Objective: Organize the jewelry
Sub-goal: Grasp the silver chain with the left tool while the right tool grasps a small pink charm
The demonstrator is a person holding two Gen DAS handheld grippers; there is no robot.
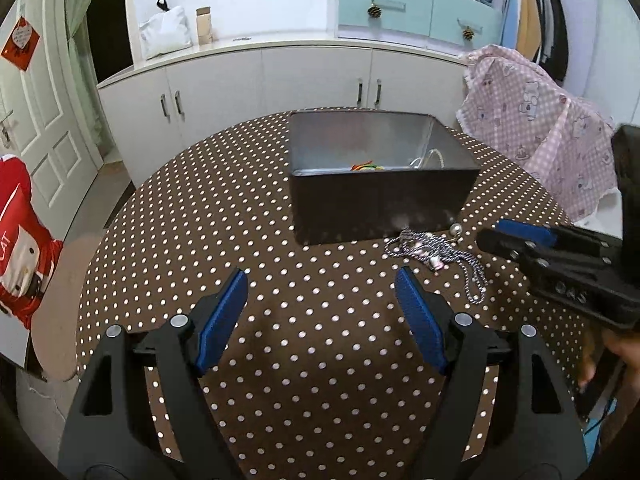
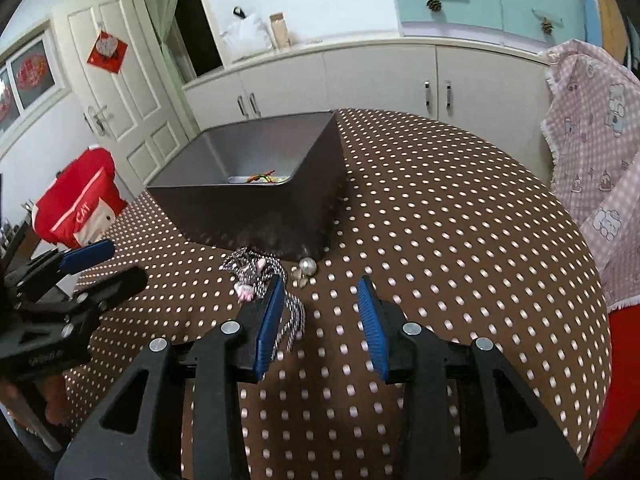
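Note:
A dark rectangular box (image 1: 380, 204) stands on the polka-dot table; it also shows in the right wrist view (image 2: 256, 204). Inside lie an orange-green cord piece (image 1: 366, 166) and a white loop (image 1: 430, 158). A black-white corded necklace with pink charms (image 1: 436, 254) lies against the box's near side, also in the right wrist view (image 2: 256, 276). A pearl earring (image 2: 309, 266) lies beside it. My left gripper (image 1: 320, 300) is open and empty, short of the box. My right gripper (image 2: 320, 300) is open just behind the necklace and pearl; it also shows in the left wrist view (image 1: 516, 234).
The round table has a brown dotted cloth (image 1: 280, 280). A pink checked cloth (image 1: 540, 128) drapes at the right. White cabinets (image 1: 280, 76) stand behind the table. A red bag (image 2: 80, 200) sits at the left by the door.

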